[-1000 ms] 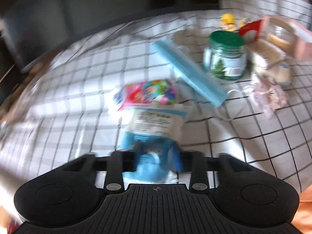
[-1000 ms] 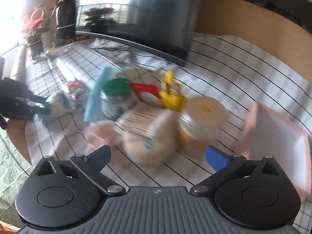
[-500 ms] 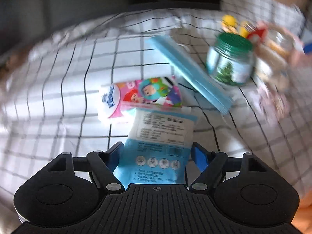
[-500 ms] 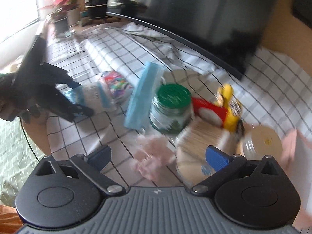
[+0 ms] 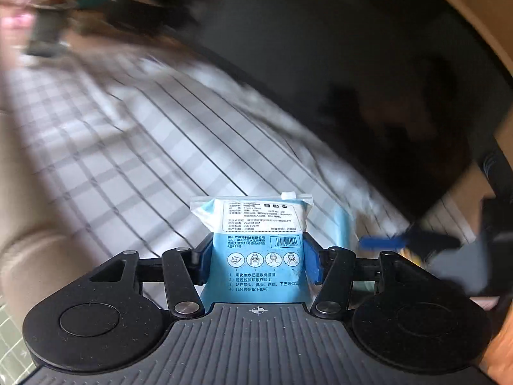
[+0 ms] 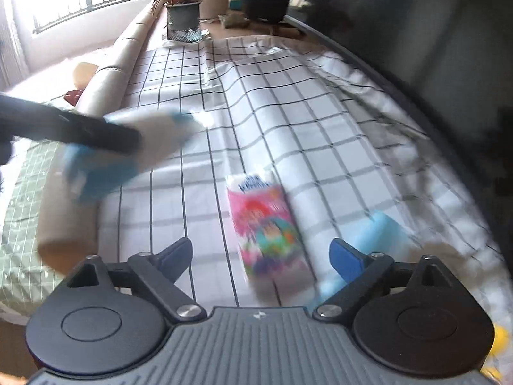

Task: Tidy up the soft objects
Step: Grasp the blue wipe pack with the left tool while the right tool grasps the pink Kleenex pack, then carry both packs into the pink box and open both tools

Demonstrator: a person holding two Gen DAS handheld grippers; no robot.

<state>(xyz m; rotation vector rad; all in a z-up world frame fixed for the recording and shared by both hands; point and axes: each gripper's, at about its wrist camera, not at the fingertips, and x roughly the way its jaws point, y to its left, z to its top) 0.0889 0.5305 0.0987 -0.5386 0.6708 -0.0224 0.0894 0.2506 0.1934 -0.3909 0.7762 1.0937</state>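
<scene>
Left tongs (image 5: pixel 258 258) grip a blue-and-white cotton pad packet (image 5: pixel 256 240), lifted above the checked cloth (image 5: pixel 134 147) on the tabletop. Right tongs (image 6: pixel 261 256) are closing, pads clear of the pink tissue pack (image 6: pixel 266 227) lying between them.

My left tongs (image 5: pixel 258 253) hold a wipes packet (image 5: pixel 261 247) up over the checked cloth (image 6: pixel 288 102) on the desk. My right tongs (image 6: pixel 261 256) are closing, with the tissue pack (image 6: pixel 269 234) lying on the cloth between them, untouched. Just right of that pack lies a stack of masks (image 6: pixel 381 234). Potted plants (image 6: pixel 184 16) stand at the cloth's far end.
</scene>
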